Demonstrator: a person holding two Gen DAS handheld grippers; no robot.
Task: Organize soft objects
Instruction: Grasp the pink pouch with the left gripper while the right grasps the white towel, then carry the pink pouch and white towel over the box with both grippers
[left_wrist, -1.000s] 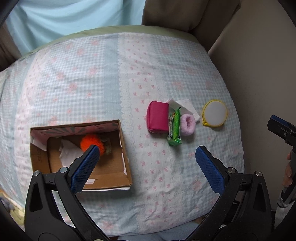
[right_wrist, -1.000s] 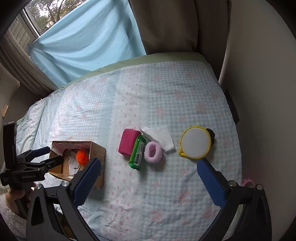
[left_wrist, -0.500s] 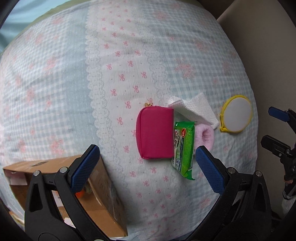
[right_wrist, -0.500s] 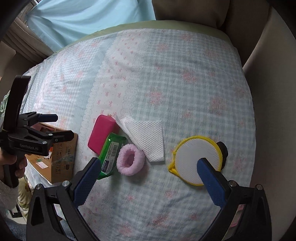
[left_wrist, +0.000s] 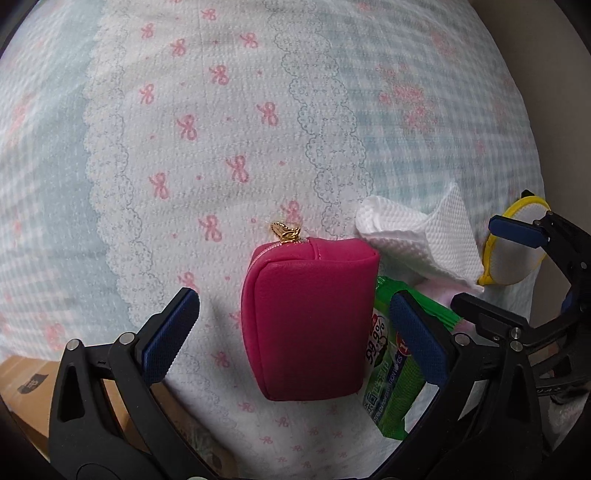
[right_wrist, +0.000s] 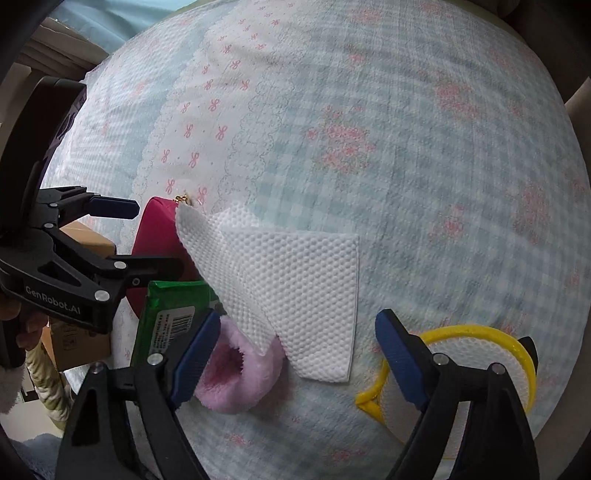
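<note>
My left gripper (left_wrist: 293, 332) is open, its fingers either side of a magenta zip pouch (left_wrist: 310, 317) on the patterned bedspread. A green wet-wipes pack (left_wrist: 391, 373) lies against the pouch's right side. My right gripper (right_wrist: 295, 354) is open, low over a white textured cloth (right_wrist: 291, 284) and a pink fluffy scrunchie (right_wrist: 240, 376). The cloth partly covers the scrunchie. A yellow-rimmed round mesh item (right_wrist: 487, 373) lies under the right finger. The left gripper (right_wrist: 110, 236) also shows in the right wrist view, around the pouch (right_wrist: 155, 236).
A cardboard box (left_wrist: 33, 380) sits at the lower left by the bed's near edge, also in the right wrist view (right_wrist: 81, 339). The bedspread (left_wrist: 221, 110) stretches away beyond the objects. A beige wall borders the bed's right side.
Both grippers have dropped and moved forward. The left one now straddles the magenta pouch; the right one has closed in on the cloth and scrunchie. The box has slid out of the left view.
</note>
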